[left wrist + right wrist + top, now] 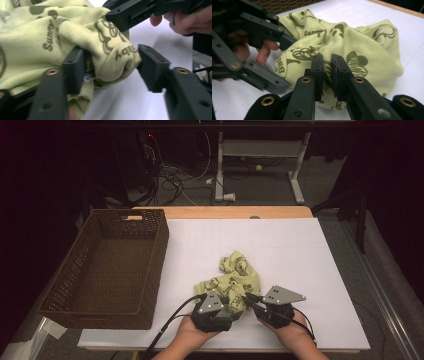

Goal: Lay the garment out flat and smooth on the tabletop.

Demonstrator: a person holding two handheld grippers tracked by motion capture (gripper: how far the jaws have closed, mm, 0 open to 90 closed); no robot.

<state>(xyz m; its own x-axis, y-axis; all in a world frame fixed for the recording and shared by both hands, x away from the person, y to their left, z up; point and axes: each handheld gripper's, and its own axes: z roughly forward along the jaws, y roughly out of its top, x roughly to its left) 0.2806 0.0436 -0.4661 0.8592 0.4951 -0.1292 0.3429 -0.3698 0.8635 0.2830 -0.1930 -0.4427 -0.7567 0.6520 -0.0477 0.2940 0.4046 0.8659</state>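
Observation:
A crumpled yellow-green cloth [232,275] with dark printed figures and words lies on the white table cover, near the front edge. My left gripper [231,302] reaches its near left side. In the left gripper view a bulge of the cloth [50,32] sits between the jaws of the left gripper [111,60], which stand apart around it without squeezing. My right gripper [248,298] comes in from the right. In the right gripper view the right gripper [327,62] has its jaws nearly together, pinching a fold of the cloth [362,42].
A brown wicker basket [150,250] stands at the left of the table, with nothing in it. The white cover [300,250] stretches bare to the right and behind the cloth. Cables and a desk frame [220,165] are on the floor beyond the table.

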